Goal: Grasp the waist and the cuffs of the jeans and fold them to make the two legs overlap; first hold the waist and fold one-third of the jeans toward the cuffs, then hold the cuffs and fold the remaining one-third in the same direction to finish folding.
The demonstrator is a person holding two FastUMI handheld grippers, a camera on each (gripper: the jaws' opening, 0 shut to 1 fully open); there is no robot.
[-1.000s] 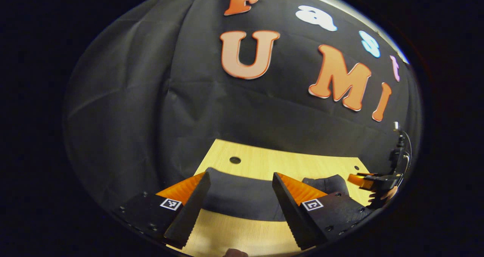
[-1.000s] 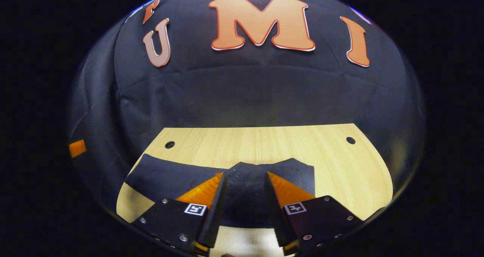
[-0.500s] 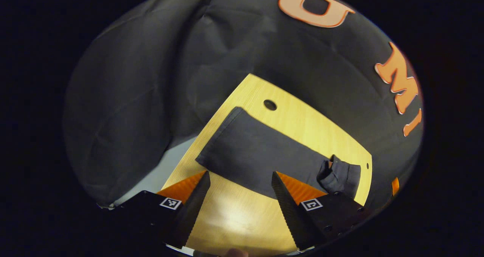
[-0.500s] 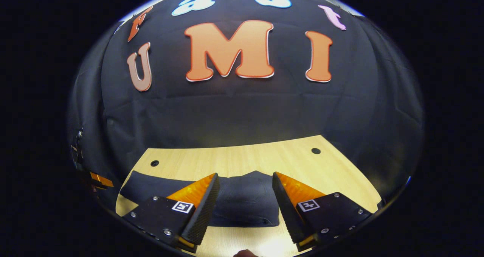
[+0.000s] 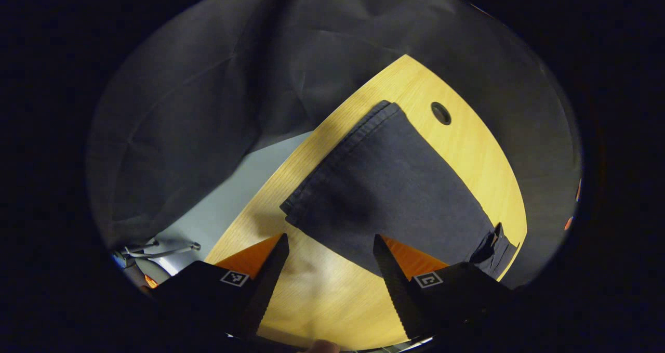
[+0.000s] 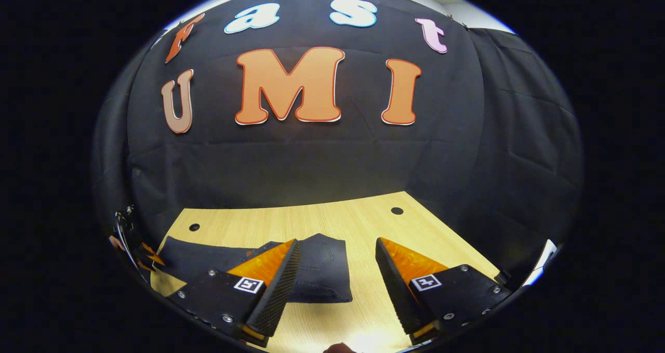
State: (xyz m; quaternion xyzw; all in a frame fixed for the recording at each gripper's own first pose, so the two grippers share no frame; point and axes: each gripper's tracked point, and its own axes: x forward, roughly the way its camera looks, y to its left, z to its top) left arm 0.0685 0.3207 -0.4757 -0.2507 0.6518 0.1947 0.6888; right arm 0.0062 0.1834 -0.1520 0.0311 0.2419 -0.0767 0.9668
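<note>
The dark jeans [image 5: 395, 186] lay flat on the light wooden counter [image 5: 332, 296], their legs stacked one over the other, with the hemmed cuffs [image 5: 337, 160] close to the counter's edge in the left gripper view. The left hand-held gripper [image 5: 328, 259] hung above the counter just short of the cuffs, its jaws spread wide and holding nothing; the near corner of the cuffs sat in the gap ahead of the fingertips, not touched by either one. In the right gripper view the jeans [image 6: 311, 275] showed a folded waist portion with a back pocket [image 6: 318, 257] facing up. The right hand-held gripper [image 6: 337, 270] was likewise wide apart and empty, its left finger [image 6: 270, 285] over the folded waist end and its other finger over bare counter [image 6: 363, 223]. A round hole [image 5: 440, 113] in the counter lay just beyond the cuffs.
</note>
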